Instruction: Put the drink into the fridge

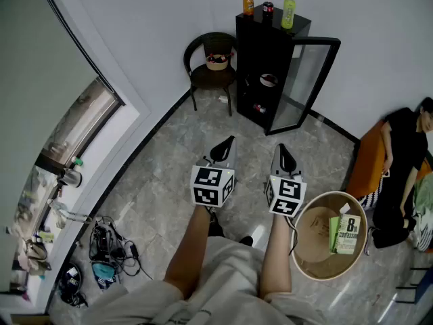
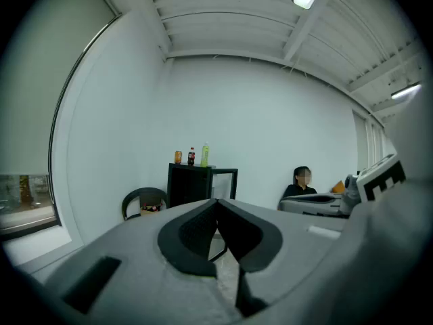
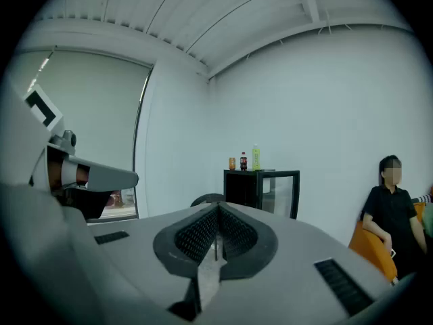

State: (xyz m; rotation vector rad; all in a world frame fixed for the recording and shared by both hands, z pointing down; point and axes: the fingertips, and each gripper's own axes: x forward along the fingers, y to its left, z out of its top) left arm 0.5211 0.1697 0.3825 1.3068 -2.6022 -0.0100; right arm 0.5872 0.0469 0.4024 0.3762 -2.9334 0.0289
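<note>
A small black fridge (image 1: 270, 59) stands against the far wall with its glass door (image 1: 308, 80) swung open. On its top stand three drinks: an orange can (image 1: 248, 6), a dark cola bottle (image 1: 268, 7) and a green bottle (image 1: 288, 12). Both grippers are far from them, held side by side over the floor. My left gripper (image 1: 226, 143) is shut and empty. My right gripper (image 1: 283, 152) is shut and empty too. The drinks also show small in the left gripper view (image 2: 191, 156) and the right gripper view (image 3: 244, 160).
A black chair (image 1: 211, 63) with a basket on it stands left of the fridge. A round tub (image 1: 331, 246) holding a book sits on the floor at my right. A person (image 1: 399, 175) sits on an orange seat at far right. Cables and gear (image 1: 101, 256) lie at left.
</note>
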